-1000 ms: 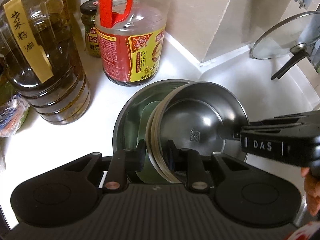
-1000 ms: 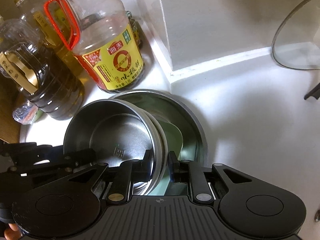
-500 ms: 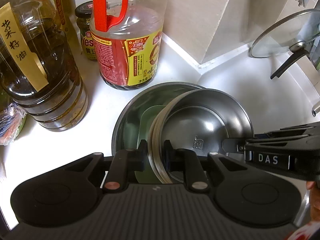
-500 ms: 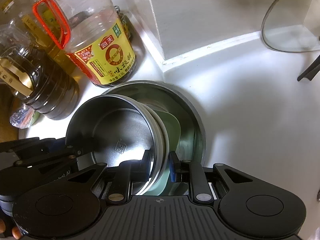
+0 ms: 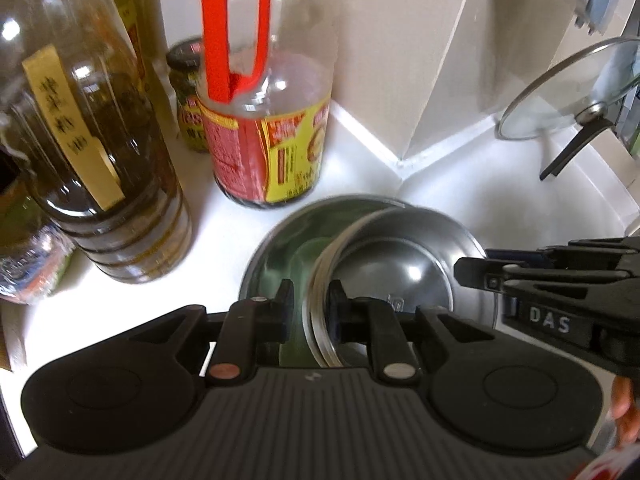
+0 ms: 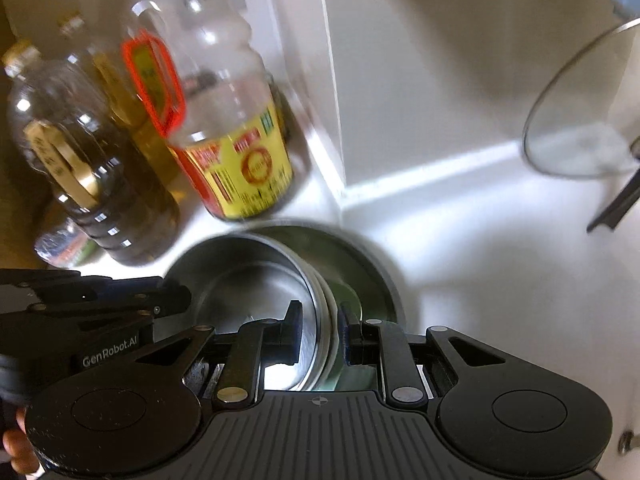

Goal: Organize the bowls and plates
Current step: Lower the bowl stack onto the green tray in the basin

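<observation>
A stack of small steel bowls [image 5: 404,264] [image 6: 248,280] sits inside a large steel bowl [image 5: 276,244] [image 6: 372,264], with a pale green plate [image 5: 298,264] [image 6: 348,292] under it. My left gripper [image 5: 310,300] straddles the stack's left rim; its jaws stand apart with a gap beside the rim. My right gripper [image 6: 318,322] straddles the stack's right rim, jaws slightly apart from it. Each gripper shows in the other's view, the right [image 5: 552,304] and the left [image 6: 92,320].
Oil bottles [image 5: 92,152] [image 6: 96,184] and a red-handled bottle [image 5: 264,128] [image 6: 224,140] stand close behind on the white counter [image 5: 500,208], against a wall corner [image 5: 404,160]. A glass lid [image 5: 568,92] [image 6: 580,120] leans at the right.
Both grippers' jaws have widened off the bowl stack's rim. The cameras pulled back and tilted, and the view is blurred with motion.
</observation>
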`<state>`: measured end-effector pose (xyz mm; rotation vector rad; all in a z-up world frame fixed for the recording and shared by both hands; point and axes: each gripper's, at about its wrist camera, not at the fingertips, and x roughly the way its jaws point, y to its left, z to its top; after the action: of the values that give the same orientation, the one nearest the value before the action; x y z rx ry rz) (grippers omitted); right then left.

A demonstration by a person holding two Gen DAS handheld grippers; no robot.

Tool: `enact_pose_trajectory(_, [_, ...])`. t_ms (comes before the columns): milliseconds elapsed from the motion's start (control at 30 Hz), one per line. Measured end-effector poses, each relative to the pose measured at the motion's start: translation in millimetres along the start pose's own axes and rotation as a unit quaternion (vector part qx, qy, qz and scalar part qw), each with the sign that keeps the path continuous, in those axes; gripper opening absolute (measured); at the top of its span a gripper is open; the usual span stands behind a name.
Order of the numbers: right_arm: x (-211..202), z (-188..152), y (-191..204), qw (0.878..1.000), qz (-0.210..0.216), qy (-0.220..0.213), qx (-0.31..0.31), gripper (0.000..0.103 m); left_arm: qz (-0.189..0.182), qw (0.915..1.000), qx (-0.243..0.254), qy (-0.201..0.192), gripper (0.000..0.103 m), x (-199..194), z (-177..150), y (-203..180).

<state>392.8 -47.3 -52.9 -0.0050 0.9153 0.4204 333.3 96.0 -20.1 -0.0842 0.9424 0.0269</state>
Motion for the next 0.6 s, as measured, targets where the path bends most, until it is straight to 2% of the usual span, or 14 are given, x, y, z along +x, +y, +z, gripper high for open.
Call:
enact_pose_trajectory(100, [-11,-4,0,0.999,0.015,-0.040,-0.016,0.019,0.002,0.9998,0.010,-0.018,0.017,-8,0,-3])
enact_pose_trajectory(233, [-8,-6,0,0.998,0.030,-0.047,-0.017,0.018,0.007,0.9996,0.016,-0.023,0.015,-6,0,-7])
enact_pose_trajectory(333, [-8,-8,-4,0.998,0.034,-0.056,-0.011,0.008,0.007,0.9996,0.016,-0.023,0.010,-3,-1,-9])
enact_pose_trajectory(600, [-2,0,-10,0.999,0.039,-0.035,-0.016,0.006,0.005,0.9997,0.011,-0.020,0.008,4,0,-9])
